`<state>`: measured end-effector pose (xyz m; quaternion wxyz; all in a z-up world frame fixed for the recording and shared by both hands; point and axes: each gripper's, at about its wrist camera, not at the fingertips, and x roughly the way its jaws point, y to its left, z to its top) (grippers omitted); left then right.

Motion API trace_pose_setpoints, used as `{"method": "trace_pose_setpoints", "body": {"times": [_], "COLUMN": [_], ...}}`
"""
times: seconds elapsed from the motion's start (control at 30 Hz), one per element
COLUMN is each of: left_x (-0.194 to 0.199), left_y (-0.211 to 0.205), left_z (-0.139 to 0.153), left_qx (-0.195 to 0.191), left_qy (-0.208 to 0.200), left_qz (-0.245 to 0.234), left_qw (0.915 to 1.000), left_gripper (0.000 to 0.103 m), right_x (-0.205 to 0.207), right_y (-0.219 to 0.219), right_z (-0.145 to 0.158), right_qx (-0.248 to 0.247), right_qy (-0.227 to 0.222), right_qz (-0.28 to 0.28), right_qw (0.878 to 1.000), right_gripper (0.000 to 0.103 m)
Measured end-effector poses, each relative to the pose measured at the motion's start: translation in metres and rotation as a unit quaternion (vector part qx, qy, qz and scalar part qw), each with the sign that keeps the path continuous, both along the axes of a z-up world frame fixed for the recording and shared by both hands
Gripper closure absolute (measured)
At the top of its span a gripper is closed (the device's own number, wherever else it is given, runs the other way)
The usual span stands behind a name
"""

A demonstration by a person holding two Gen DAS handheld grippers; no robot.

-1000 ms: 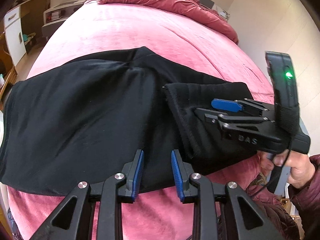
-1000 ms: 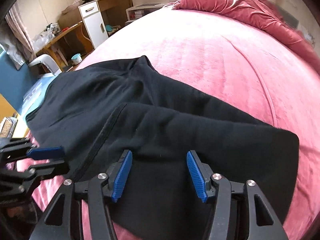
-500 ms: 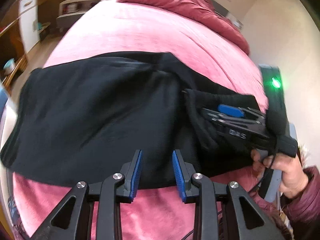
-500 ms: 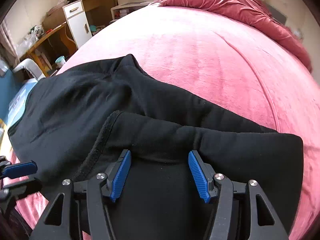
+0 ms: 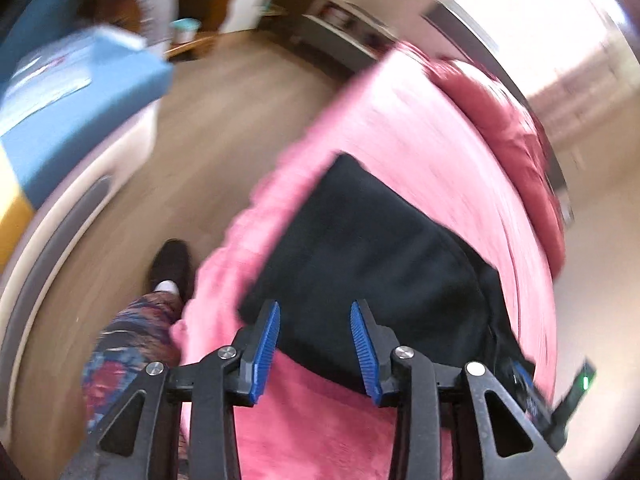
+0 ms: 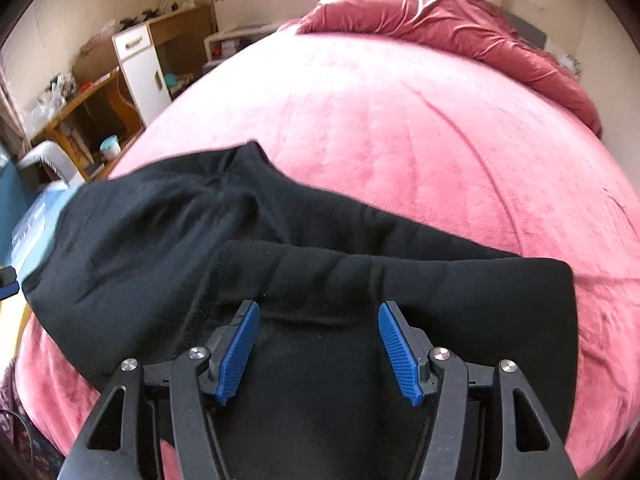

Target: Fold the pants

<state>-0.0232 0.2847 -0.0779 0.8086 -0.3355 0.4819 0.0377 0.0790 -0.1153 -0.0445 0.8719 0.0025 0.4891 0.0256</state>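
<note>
Black pants (image 6: pixel 168 240) lie folded on the pink bed (image 6: pixel 400 128), one end doubled over near the front edge. My right gripper (image 6: pixel 318 348) is open and empty, low over the doubled part. In the blurred left wrist view, my left gripper (image 5: pixel 314 342) is open and empty, over the near left edge of the pants (image 5: pixel 360 256). The right gripper shows at that view's lower right edge (image 5: pixel 536 396).
A crumpled red duvet (image 6: pixel 460 28) lies at the head of the bed. Left of the bed are wooden floor (image 5: pixel 192 152), a blue box (image 5: pixel 72 92), a white cabinet (image 6: pixel 140 72) and a desk. The person's foot (image 5: pixel 170 264) stands by the bed edge.
My left gripper has swung sharply left toward the pants' left end, now facing the floor and bed edge. My right gripper has stayed over the doubled part, slightly more open.
</note>
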Motion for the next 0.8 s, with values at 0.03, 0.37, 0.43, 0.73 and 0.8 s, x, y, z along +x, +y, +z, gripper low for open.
{"method": "trace_pose_setpoints", "body": {"times": [0.03, 0.37, 0.43, 0.73, 0.8], "left_x": [-0.001, 0.003, 0.005, 0.015, 0.016], "left_y": [0.008, 0.008, 0.003, 0.013, 0.012], "left_z": [-0.003, -0.016, -0.015, -0.049, -0.051], "left_qx": [-0.01, -0.012, 0.011, -0.052, -0.056], "left_qy": [0.004, 0.027, 0.031, 0.078, 0.078], "left_qz": [0.011, 0.014, 0.011, 0.017, 0.021], "left_qw": [0.9999, 0.9995, 0.9994, 0.9955, 0.9952], "left_gripper": [0.063, 0.058, 0.058, 0.058, 0.059], "right_x": [-0.003, -0.02, -0.021, -0.019, -0.02], "right_y": [0.001, 0.023, 0.025, 0.035, 0.038], "right_z": [0.003, 0.011, 0.012, 0.002, 0.0], "right_qx": [0.01, 0.044, 0.044, 0.057, 0.058], "right_qy": [-0.003, -0.001, 0.0, 0.015, 0.017], "right_qz": [0.002, 0.049, 0.053, 0.066, 0.068], "right_qw": [1.0, 0.998, 0.998, 0.996, 0.996], "right_gripper": [0.04, 0.039, 0.039, 0.039, 0.039]}}
